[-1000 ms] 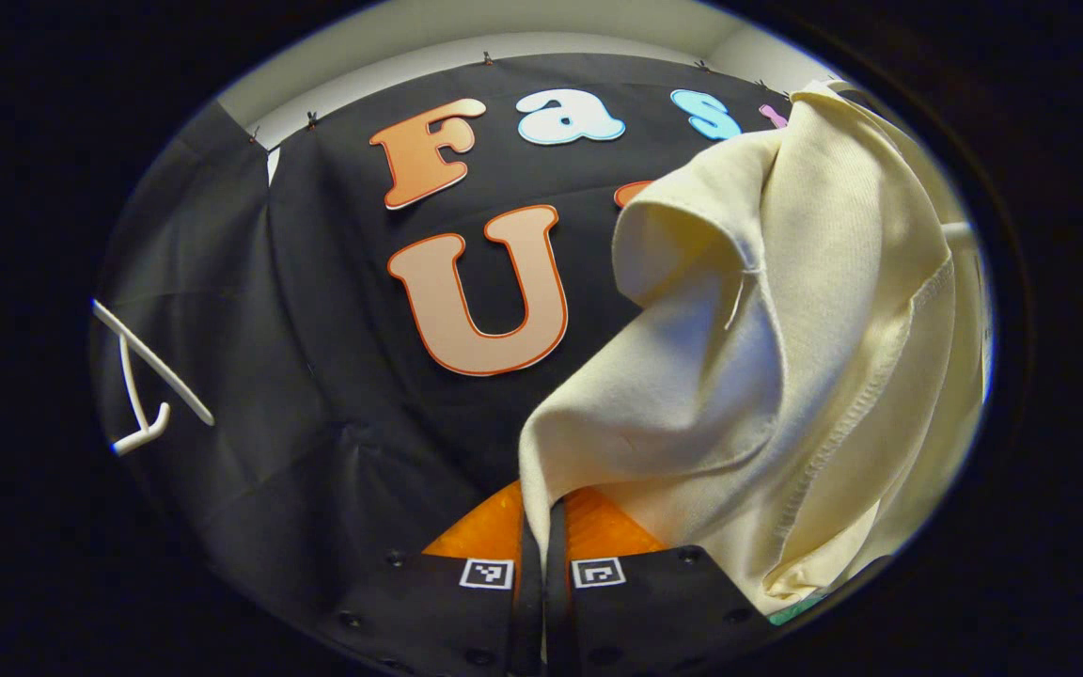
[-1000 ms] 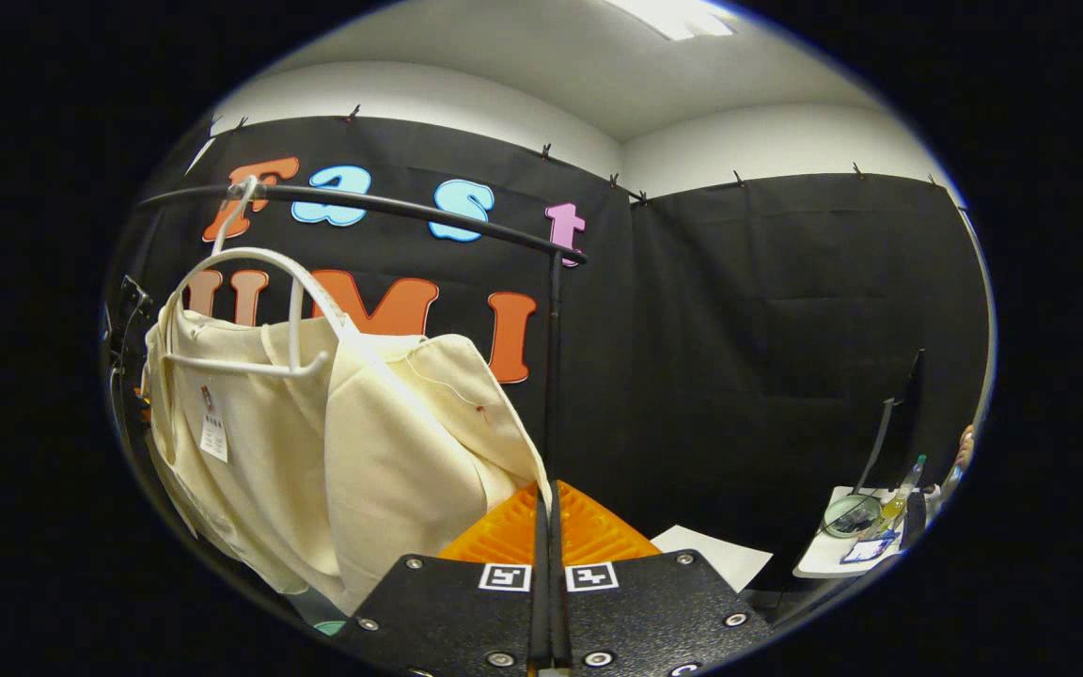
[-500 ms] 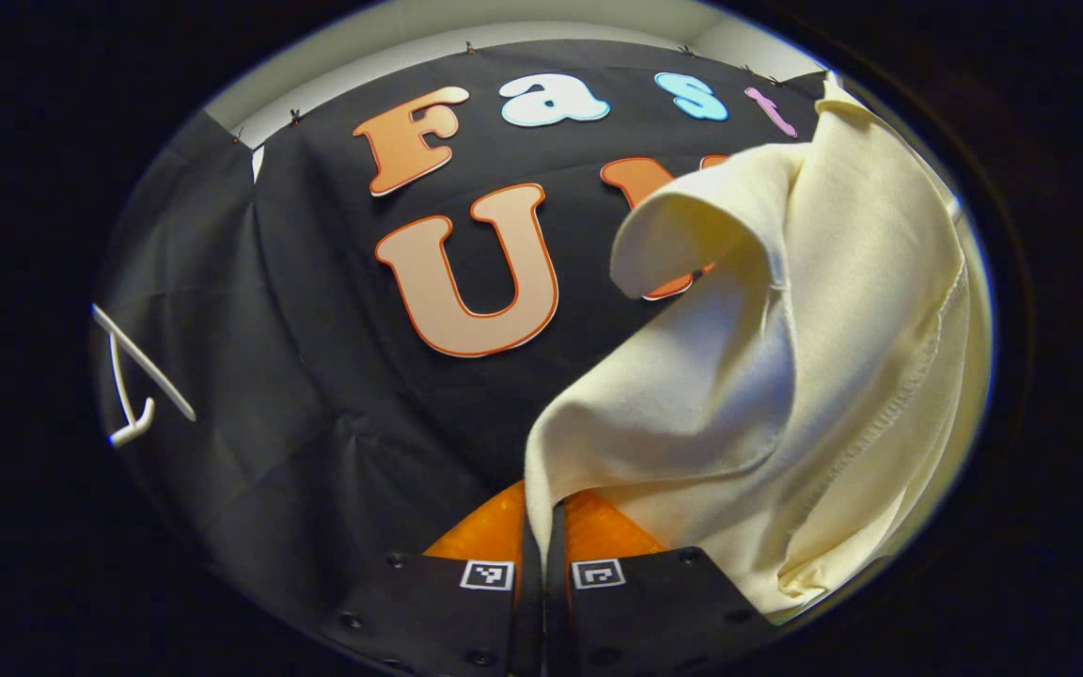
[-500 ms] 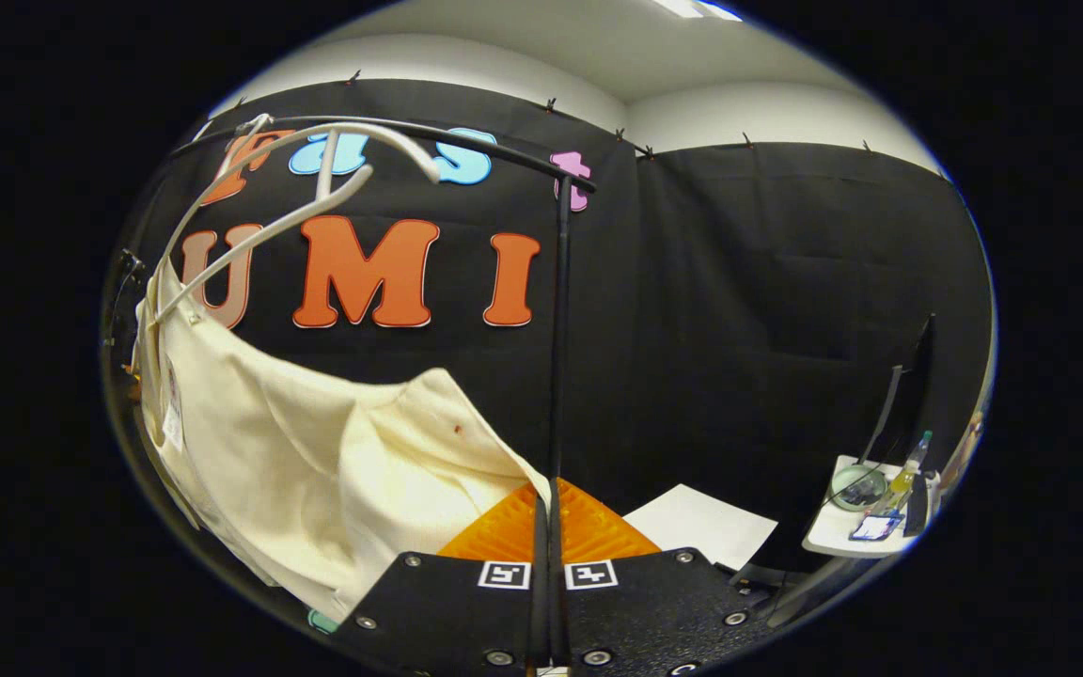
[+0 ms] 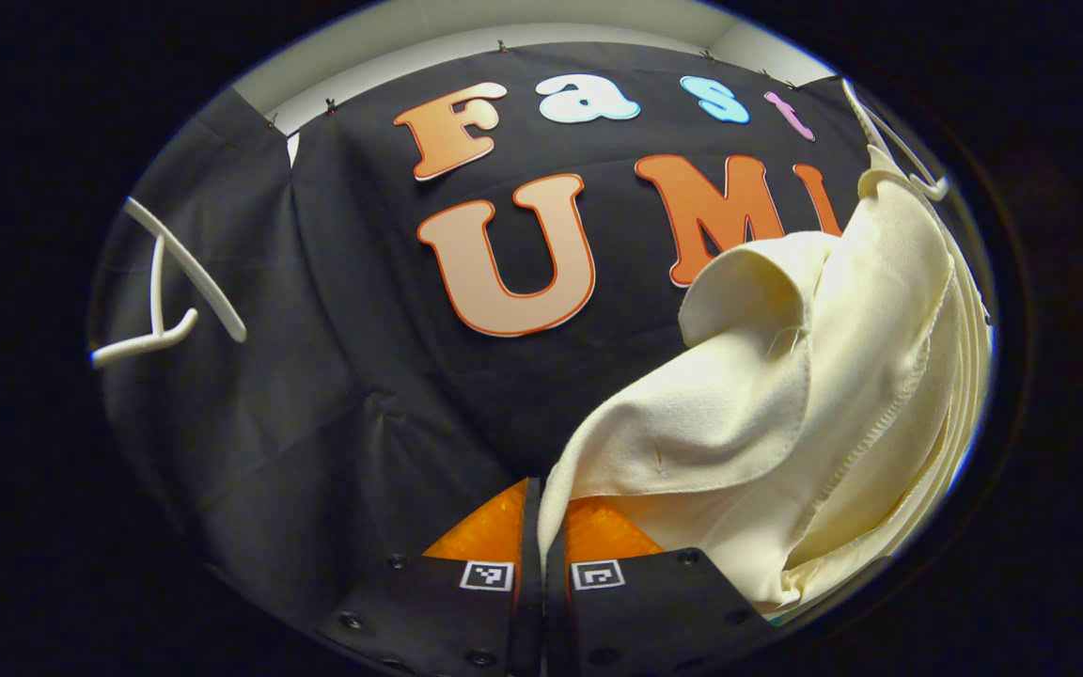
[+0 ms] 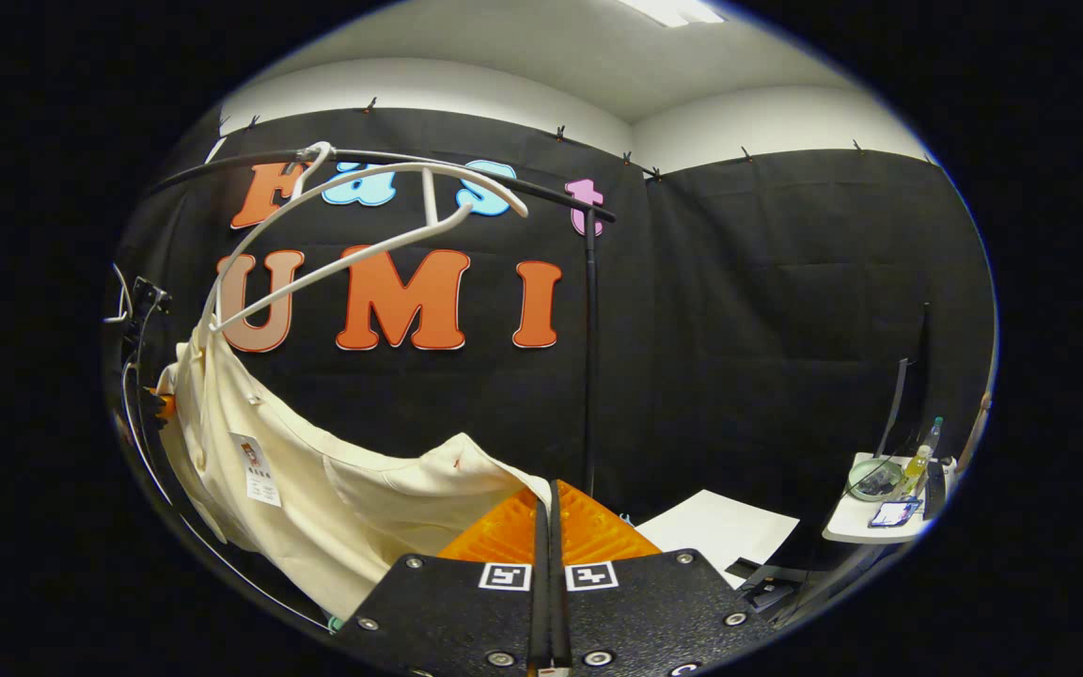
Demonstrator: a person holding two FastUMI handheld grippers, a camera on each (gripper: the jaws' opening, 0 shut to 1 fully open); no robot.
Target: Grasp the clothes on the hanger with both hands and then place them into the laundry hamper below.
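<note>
— Pinching cream shirt [image 6: 316,498] cloth, right gripper [image 6: 546,508] and left gripper [image 5: 541,512] are both clamped.

— Far shoulder catches on hanger [image 6: 353,226], up at rail [image 6: 560,193]. Ease it off level, then lower.

Black rail [image 6: 466,174], white sheet [image 6: 718,527], small side table [image 6: 880,520] w/ maybe bottle

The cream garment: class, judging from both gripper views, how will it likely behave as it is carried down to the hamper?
Probably floppy: the cream garment sags between the white hanger and the right tongs. Likely light, since thin pinches at the left tongs hold it. It may snag, one end still hanging at the hanger's tip.
</note>
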